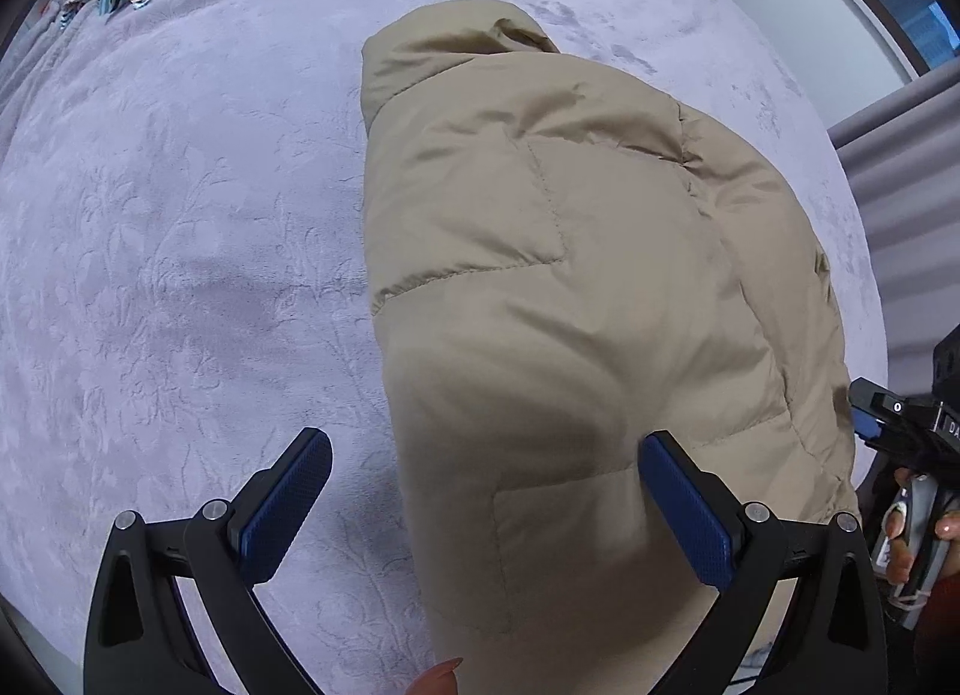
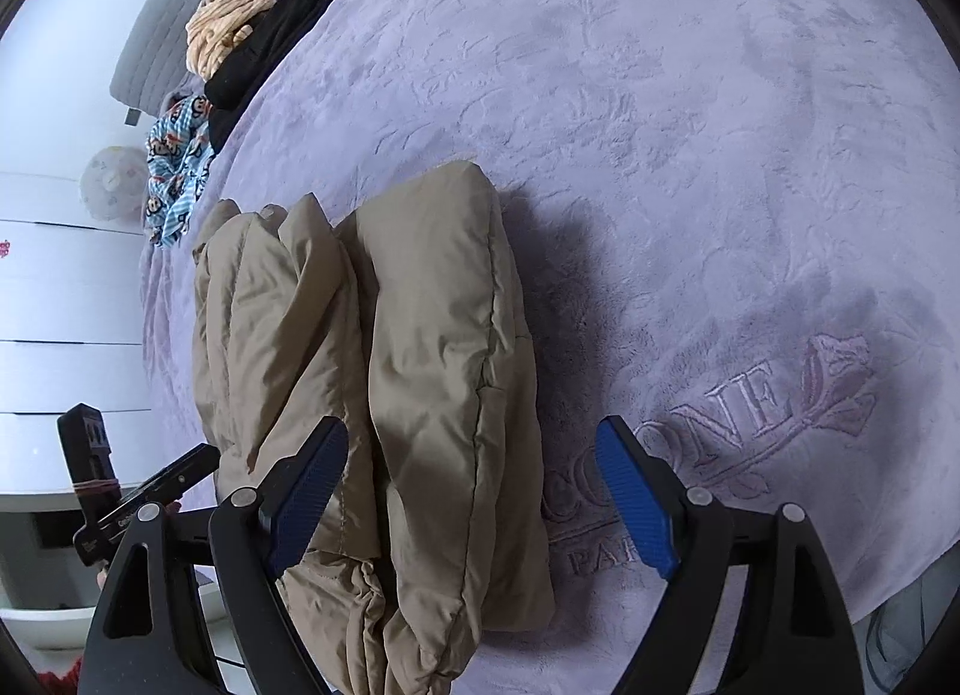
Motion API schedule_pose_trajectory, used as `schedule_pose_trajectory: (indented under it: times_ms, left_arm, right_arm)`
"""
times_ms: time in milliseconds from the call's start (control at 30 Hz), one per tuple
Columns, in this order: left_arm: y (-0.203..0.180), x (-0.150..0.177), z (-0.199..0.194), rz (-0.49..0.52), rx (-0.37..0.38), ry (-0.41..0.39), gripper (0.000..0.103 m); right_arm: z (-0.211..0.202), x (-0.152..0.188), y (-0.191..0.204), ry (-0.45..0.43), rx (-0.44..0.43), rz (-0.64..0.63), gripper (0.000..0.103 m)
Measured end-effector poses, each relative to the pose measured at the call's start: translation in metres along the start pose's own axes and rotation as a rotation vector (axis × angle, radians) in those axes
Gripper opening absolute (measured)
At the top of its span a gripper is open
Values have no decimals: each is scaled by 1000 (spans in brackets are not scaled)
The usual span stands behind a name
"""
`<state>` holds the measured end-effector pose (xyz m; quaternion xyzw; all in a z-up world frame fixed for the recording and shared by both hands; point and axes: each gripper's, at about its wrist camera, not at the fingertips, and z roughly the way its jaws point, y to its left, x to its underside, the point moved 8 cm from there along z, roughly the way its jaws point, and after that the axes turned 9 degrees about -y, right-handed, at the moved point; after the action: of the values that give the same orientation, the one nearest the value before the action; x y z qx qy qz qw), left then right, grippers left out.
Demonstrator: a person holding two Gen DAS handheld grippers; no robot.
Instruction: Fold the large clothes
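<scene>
A beige puffer jacket (image 1: 576, 287) lies folded into a thick bundle on a lilac plush bedspread (image 1: 180, 251). My left gripper (image 1: 486, 509) hovers open over the jacket's near end; its right pad is above the fabric and its left pad is above the bedspread. In the right wrist view the jacket (image 2: 432, 347) shows several stacked layers. My right gripper (image 2: 474, 497) stands open astride its near edge, and neither pad presses the cloth. A fingertip (image 1: 441, 674) shows at the bottom of the left wrist view.
A blue cartoon-print cloth (image 2: 177, 167), a black garment (image 2: 282, 23) and a peach striped cloth (image 2: 231, 23) lie along the far side of the bed. White drawers (image 2: 60, 335) stand beyond the bed's edge. A hand (image 1: 906, 539) grips a grey handle at the right.
</scene>
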<state>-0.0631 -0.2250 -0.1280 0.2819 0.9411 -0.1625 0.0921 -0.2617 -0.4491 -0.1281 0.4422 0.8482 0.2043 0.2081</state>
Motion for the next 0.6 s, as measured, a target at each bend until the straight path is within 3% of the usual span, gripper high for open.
schedule_pose_trajectory:
  times_ms: [67,133,400,600]
  left_arm:
    - [-3,-2,3,-5,24,4,103]
    - [-6,-3,7,-14,56,12,103]
    - [-2,-12,21,-79,235,41,103]
    - [21,-13,44,-204,392,102,103]
  right_arm:
    - [5,-3,0,12,-33,2,87]
    - [12,-6,0,31,-62,9,103]
    - [43,-13,-10,88,-162,87,103]
    - [58,-12,27,175,-401,92,103]
